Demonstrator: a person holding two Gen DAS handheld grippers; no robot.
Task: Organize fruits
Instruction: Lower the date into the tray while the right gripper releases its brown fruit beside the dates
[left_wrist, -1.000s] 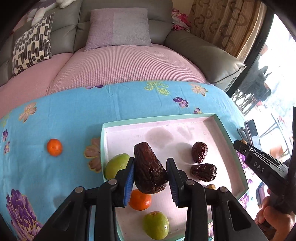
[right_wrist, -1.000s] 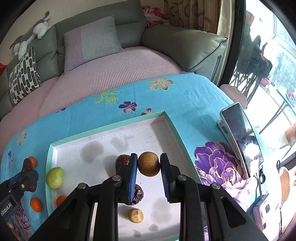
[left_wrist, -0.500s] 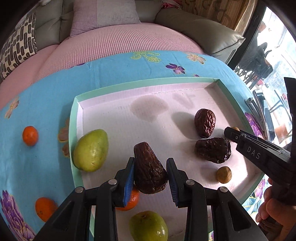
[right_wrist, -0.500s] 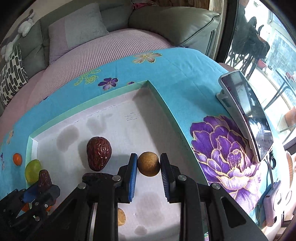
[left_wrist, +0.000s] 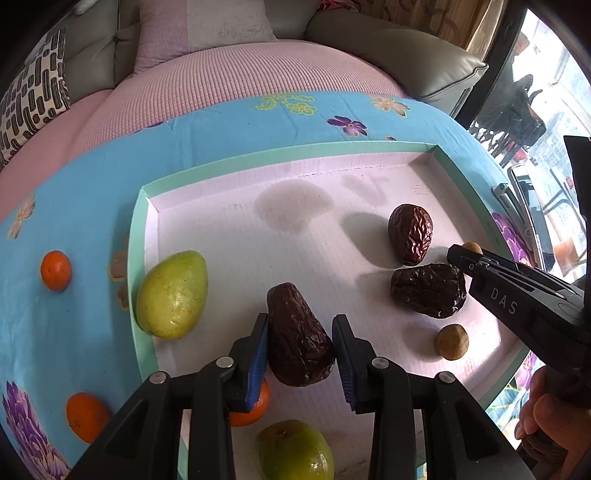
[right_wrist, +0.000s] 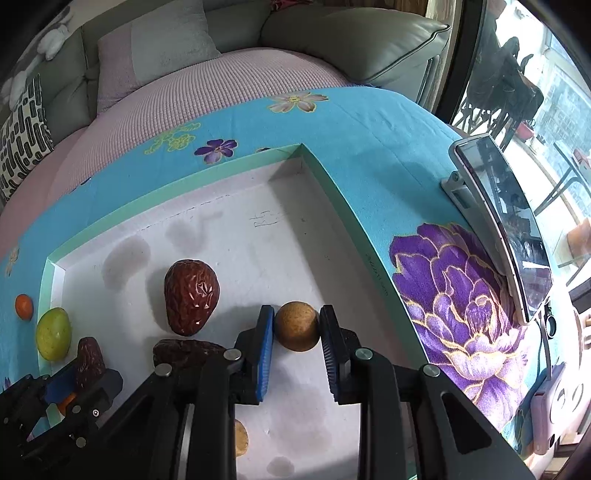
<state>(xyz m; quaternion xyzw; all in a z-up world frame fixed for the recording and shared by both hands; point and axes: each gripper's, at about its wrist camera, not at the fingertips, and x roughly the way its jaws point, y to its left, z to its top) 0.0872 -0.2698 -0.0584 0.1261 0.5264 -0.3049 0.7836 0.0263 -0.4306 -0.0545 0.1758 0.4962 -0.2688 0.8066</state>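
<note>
Currently both grippers down over white tray (left_wrist: 221, 173) with mint-green rim, sitting on blue floral tablecloth (left_wrist: 92, 192). Left gripper (left_wrist: 300, 343) clamped on long wrinkled dark date (left_wrist: 297, 336), blue pads pressed to both flanks, date low over tray floor near front-left part; contact with floor not resolvable. Right gripper (right_wrist: 297, 332) pinching small round tan fruit (right_wrist: 297, 326), probably a longan, close to tray's right wall, low over floor. Already in tray: reddish-brown jujube (left_wrist: 410, 233) toward right side, darker shrivelled date (left_wrist: 428, 290) just in front of it, second tan round fruit (left_wrist: 452, 341) near front-right corner, green pear-shaped fruit (left_wrist: 171, 295) against left wall, another green fruit (left_wrist: 295, 452) at front edge, orange (left_wrist: 255, 406) partly hidden behind left gripper's finger. Outside tray on cloth, left of left rim: two more small oranges, one (left_wrist: 56, 270) level with the green fruit, one (left_wrist: 86, 416) nearer front edge of table. Phone on stand (right_wrist: 498, 221) at table's right edge, well apart from tray. Bare hand (left_wrist: 546, 417) visible at lower right of left view, gripping right tool's handle. Pink-covered sofa (left_wrist: 229, 81) with cushions beyond far edge of table.
</note>
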